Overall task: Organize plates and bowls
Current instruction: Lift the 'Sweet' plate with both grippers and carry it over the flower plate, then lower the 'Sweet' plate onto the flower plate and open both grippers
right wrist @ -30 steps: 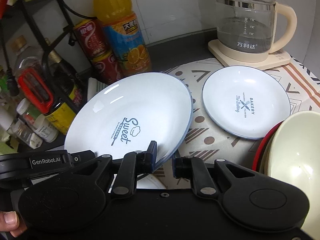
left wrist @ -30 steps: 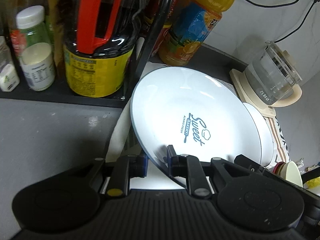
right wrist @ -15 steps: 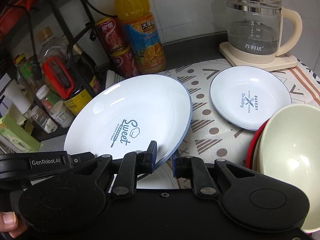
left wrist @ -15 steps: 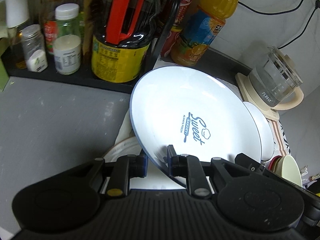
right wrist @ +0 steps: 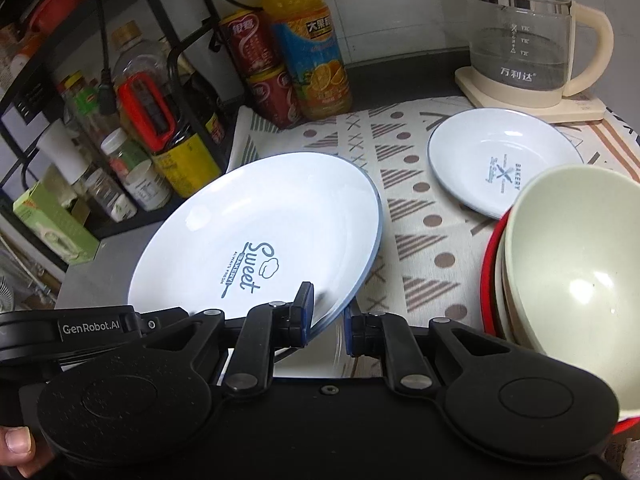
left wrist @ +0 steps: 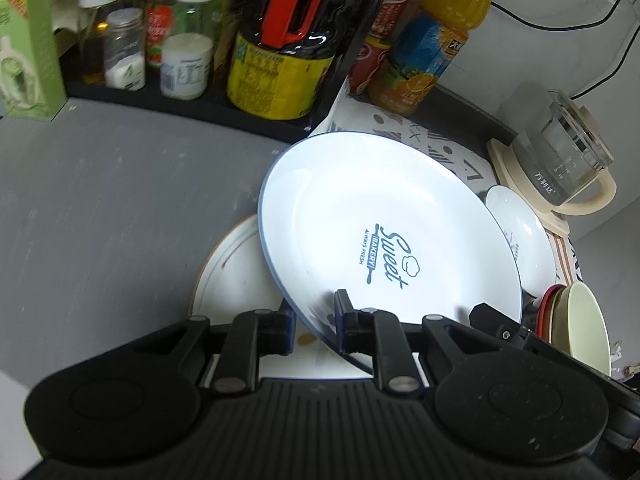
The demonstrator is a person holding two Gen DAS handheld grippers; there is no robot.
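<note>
A large white plate with a blue rim and a "Sweet Bakery" print hangs tilted above the counter, held by both grippers. My left gripper is shut on its near rim. My right gripper is shut on the rim at the plate's other side. Under the plate, on the grey counter, lies a white plate with a brown rim, partly hidden. A smaller white plate rests on the patterned mat. Stacked bowls, pale green inside red, stand at the right.
A black rack with jars and sauce bottles lines the back left. An orange juice bottle and red cans stand behind the mat. A glass kettle sits at the back right. A green box stands far left.
Both grippers have carried the large plate back from the rack and off the mat toward the grey counter. The brown-rimmed plate has come into view beneath it.
</note>
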